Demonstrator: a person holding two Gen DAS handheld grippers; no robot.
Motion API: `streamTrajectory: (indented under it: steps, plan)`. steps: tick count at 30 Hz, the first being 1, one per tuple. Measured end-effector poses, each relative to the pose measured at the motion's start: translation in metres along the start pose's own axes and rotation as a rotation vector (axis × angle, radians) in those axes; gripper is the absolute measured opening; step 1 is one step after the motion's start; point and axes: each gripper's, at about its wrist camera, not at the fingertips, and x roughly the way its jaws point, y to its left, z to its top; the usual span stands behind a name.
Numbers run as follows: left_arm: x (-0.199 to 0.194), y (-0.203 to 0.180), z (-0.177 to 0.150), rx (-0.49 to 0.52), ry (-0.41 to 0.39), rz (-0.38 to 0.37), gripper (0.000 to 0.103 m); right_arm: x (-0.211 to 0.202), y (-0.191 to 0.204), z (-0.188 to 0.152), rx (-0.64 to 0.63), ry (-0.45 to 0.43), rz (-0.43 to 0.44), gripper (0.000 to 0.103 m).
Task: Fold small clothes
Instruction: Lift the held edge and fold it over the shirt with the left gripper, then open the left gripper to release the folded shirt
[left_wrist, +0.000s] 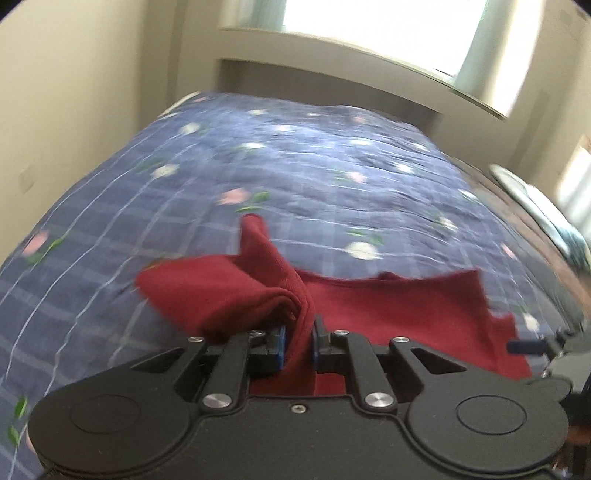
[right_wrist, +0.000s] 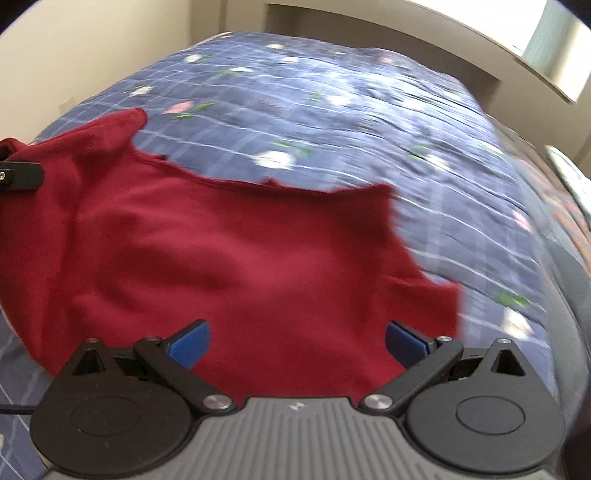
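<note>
Red garment (right_wrist: 221, 251) on floral bedspread (right_wrist: 369, 122), right tongs (right_wrist: 297, 345) agape

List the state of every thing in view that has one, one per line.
Red garment: spread on the bed, one part bunched and lifted.
Left gripper: shut on the red garment's bunched fold.
Right gripper: open, holding nothing, above the cloth.
Bedspread: laid out, lightly wrinkled.

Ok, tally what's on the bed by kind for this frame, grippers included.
Red garment: 1
Blue floral bedspread: 1
Grippers: 2, the left gripper shut on a fold of the garment, the right gripper open above it
Total: 4
</note>
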Motion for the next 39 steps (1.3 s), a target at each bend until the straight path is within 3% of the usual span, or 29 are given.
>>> streamTrajectory:
  steps: [6,11,14,17,22,26,30,32,33,34,39]
  plan:
    - [0.006,-0.075,-0.011,0.232,0.032,-0.127,0.013,-0.012,-0.048,-0.03,0.097,0.055,-0.084,0.103]
    - [0.021,-0.111,-0.035,0.27,0.121,-0.206,0.014,-0.013,-0.066,-0.045,0.135,0.08,-0.104,0.103]
    - [0.03,-0.121,-0.047,0.287,0.158,-0.201,0.016,-0.012,-0.07,-0.046,0.145,0.081,-0.101,0.103]
    - [0.038,-0.12,-0.052,0.253,0.199,-0.195,0.022,-0.014,-0.07,-0.047,0.147,0.075,-0.097,0.103]
    - [0.044,-0.101,-0.052,0.093,0.248,-0.248,0.038,-0.009,-0.068,-0.04,0.125,0.07,-0.079,0.103]
    - [0.035,-0.085,-0.054,-0.012,0.239,-0.288,0.059,-0.006,-0.063,-0.028,0.105,0.056,-0.067,0.103]
    - [0.019,-0.069,-0.06,-0.095,0.237,-0.284,0.063,-0.006,-0.057,-0.015,0.092,0.042,-0.039,0.103]
    - [0.008,-0.059,-0.064,-0.142,0.234,-0.289,0.068,-0.006,-0.052,-0.01,0.079,0.029,-0.027,0.103]
    - [0.003,-0.054,-0.066,-0.162,0.232,-0.29,0.075,-0.008,-0.049,-0.007,0.074,0.015,-0.011,0.103]
    - [-0.002,-0.049,-0.068,-0.18,0.232,-0.276,0.084,-0.01,-0.046,-0.005,0.072,0.0,0.005,0.103]
    - [-0.021,-0.022,-0.079,-0.239,0.239,-0.177,0.087,-0.018,-0.029,0.008,0.056,-0.087,0.129,0.103]
